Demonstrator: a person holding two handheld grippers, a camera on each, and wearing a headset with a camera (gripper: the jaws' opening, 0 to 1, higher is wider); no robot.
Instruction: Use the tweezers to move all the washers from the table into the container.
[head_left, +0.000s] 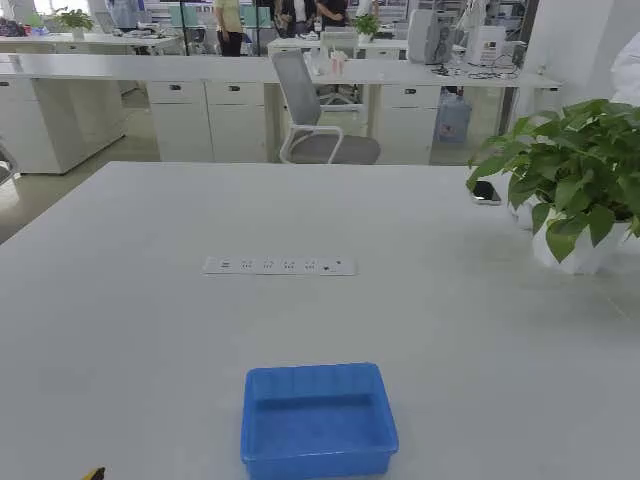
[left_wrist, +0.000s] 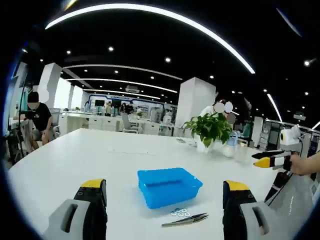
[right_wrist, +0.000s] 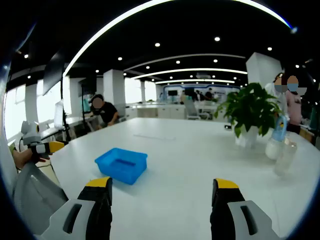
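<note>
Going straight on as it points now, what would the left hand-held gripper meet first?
Probably the blue container, which lies straight ahead between its jaws. Height is unclear, so it might pass over it.

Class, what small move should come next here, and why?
Probably lower the left gripper onto the tweezers and grasp them: its jaws stand open and empty, and the tweezers lie untouched on the table beside the washers, near the blue container.

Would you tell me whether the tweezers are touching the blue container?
Apart: in the left gripper view the washers lie in a gap between tweezers and container.
</note>
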